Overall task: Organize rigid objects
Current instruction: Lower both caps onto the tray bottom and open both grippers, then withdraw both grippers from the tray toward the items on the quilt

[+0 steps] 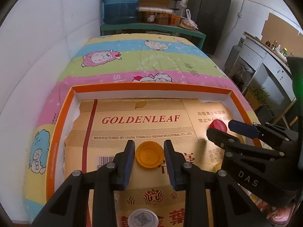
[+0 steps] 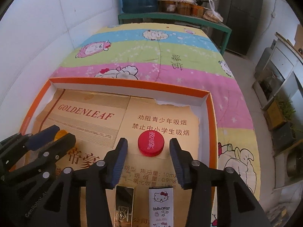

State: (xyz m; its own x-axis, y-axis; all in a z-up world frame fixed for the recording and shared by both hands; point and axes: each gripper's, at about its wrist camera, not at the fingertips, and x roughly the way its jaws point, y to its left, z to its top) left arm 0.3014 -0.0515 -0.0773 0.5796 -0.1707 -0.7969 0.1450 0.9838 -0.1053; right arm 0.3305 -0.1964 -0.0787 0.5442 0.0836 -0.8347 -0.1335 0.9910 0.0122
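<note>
An orange-rimmed box lid (image 1: pixel 62 113) lined with gold "GOLDENLEAF" cardboard lies on a bed. In the left wrist view my left gripper (image 1: pixel 149 147) is open around a yellow bottle cap (image 1: pixel 149 154), which lies flat between the fingers with small gaps on both sides. In the right wrist view my right gripper (image 2: pixel 148 144) is open around a red cola cap (image 2: pixel 151 144), also lying flat on the cardboard. The right gripper (image 1: pixel 223 128) shows in the left wrist view with the red cap (image 1: pixel 217 125) partly hidden. The left gripper (image 2: pixel 60 134) shows at the left of the right wrist view.
A white cap with a QR code (image 1: pixel 143 218) lies under the left gripper. A gold lipstick case (image 2: pixel 124 206) and a white Hello Kitty tube (image 2: pixel 161 206) lie under the right gripper. The striped cartoon quilt (image 1: pixel 147 60) stretches beyond the box; a white wall (image 1: pixel 37 47) is at the left.
</note>
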